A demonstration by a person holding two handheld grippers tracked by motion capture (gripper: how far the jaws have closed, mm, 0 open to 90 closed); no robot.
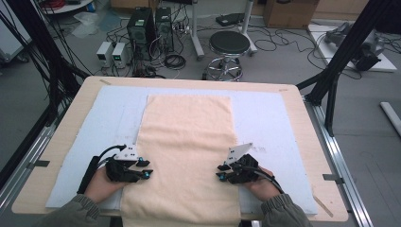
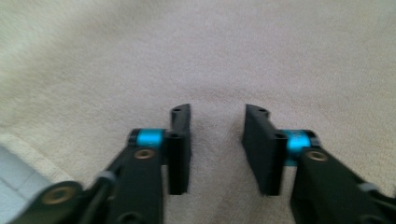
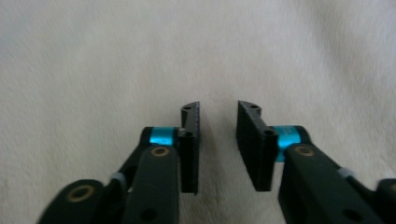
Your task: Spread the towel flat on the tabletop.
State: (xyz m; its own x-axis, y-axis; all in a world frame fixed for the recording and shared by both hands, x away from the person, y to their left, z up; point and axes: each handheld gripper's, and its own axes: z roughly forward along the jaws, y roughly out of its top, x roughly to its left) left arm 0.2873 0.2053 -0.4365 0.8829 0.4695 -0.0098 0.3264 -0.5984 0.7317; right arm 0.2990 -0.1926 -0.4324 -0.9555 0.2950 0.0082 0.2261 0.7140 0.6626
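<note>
Here the towel lies flat on the blue mat in the middle of the tabletop, its long axis running near to far, the near end hanging over the tabletop's near edge. The left gripper is over its left edge, the right gripper over its right edge. Both jaws stand slightly apart, gripping nothing.

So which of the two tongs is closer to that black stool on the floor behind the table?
Right. The right tongs sit almost straight below the stool in the high view; the left tongs lie farther to its left.
</note>
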